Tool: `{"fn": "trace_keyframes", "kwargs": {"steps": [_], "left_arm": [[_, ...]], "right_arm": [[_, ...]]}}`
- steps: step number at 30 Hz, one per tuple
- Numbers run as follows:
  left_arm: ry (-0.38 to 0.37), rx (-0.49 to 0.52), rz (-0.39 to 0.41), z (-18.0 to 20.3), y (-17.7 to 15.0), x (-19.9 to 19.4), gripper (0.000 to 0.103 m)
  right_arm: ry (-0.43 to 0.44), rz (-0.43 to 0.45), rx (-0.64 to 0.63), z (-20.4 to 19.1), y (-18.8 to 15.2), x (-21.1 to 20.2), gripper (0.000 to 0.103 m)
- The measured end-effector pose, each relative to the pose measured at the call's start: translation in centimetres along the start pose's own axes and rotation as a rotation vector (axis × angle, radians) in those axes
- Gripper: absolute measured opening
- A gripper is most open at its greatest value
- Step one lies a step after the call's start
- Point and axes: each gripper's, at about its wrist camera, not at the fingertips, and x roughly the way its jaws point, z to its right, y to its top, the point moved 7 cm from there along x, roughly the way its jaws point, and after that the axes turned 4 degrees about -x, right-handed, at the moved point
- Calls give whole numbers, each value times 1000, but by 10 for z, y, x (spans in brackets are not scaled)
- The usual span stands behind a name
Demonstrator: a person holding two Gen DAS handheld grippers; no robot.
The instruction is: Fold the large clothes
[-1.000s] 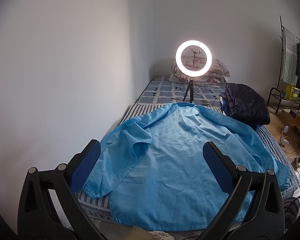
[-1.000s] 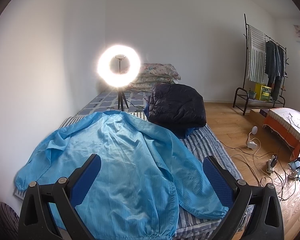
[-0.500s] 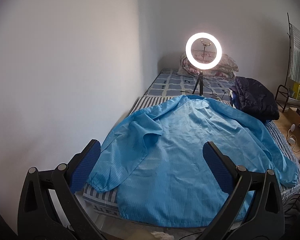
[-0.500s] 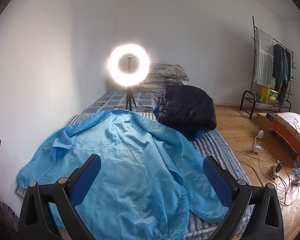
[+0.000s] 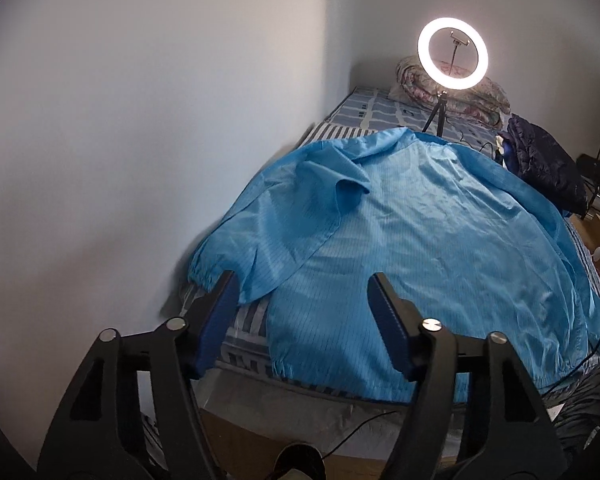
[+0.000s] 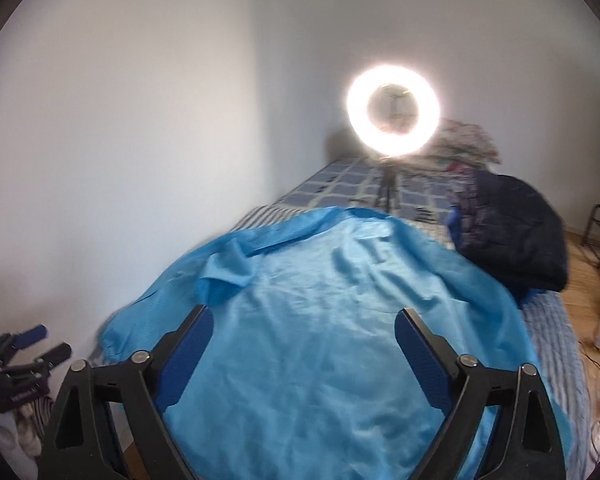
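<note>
1. Both views had drawn closer to the blue garment [image 5: 420, 240] than in the earlier frames, and the left view had dropped toward the near hem, so less of the room showed.
2. Left tongs [image 5: 300, 312]: the jaws had just been closing from their widest setting and stood partly open. Nothing lay between the pads [image 5: 384, 312]; the tips hovered over the near left part of the garment, by the cuffed sleeve end [image 5: 208, 272] and the hem corner [image 5: 276, 364].
3. Right tongs [image 6: 302, 340]: the jaws had just been closing slightly and remained wide open, holding nothing. They pointed over the middle of the garment's back panel.
4. Garment position: it lay spread back-side up on the bed [image 5: 380, 112], collar toward the ring light [image 5: 453, 53], hem at the near bed edge. The left sleeve [image 5: 300, 208] was bunched and folded inward against the wall side; the right sleeve ran along the opposite edge, near a dark padded jacket [image 6: 516, 240].
5. Reason for layout: a flat, spread garment appeared prepared for folding from the sleeves inward. No fold was judged complete.
6. Reason for tongs placement: the left tongs, narrowed and low, seemed set for pinching thin fabric at the sleeve or hem; the right tongs seemed not yet committed.
</note>
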Motion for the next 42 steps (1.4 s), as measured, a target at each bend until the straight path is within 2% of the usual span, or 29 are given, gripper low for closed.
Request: {"fn": "trace_keyframes", "kwargs": {"steps": [3,7,10,12,16,18,22,24,25,27,29,30,31,32,37,42], "left_arm": [[-13,-24,-41,-10,-10,9,51],[-22,-51,-68,-17,-15,17,49],[-29,-65,-79,-22,-17,23,42],[-30,-71,-84,-23,-16,29,42],[-20,-91,-87,-31,-13,38,42],[-11,-106,-86,-37,-12,43,42],[11,-133,-97,-50,-14,54,42],[15,-147,-109,-55,-17,59,42],[16,-153,-114,-56,-19,61,42],[17,-163,-124,-60,-21,67,42],[12,-168,-136,-62,-24,72,42],[12,-171,-144,-63,-25,75,42],[10,-178,-151,-64,-26,78,42],[8,-184,-156,-64,-26,80,42],[15,-205,-159,-71,-25,85,42],[19,-228,-172,-79,-22,89,42]], "right_arm": [[109,-58,-8,-22,3,34,81],[229,-164,11,-53,4,84,65],[311,-247,33,-75,-1,124,65],[328,-294,62,-82,-3,152,65],[375,-370,197,-85,-9,214,77],[413,-406,255,-91,-11,241,77],[450,-455,271,-114,-16,284,76],[434,-488,246,-125,-19,305,75],[428,-505,231,-131,-22,314,72],[401,-534,190,-138,-27,332,56],[376,-556,166,-139,-34,345,25],[368,-563,173,-137,-36,351,17],[372,-562,191,-134,-38,353,3],[371,-555,200,-131,-39,355,0],[347,-504,183,-106,-31,343,0],[318,-514,208,-75,-32,334,0]]}}
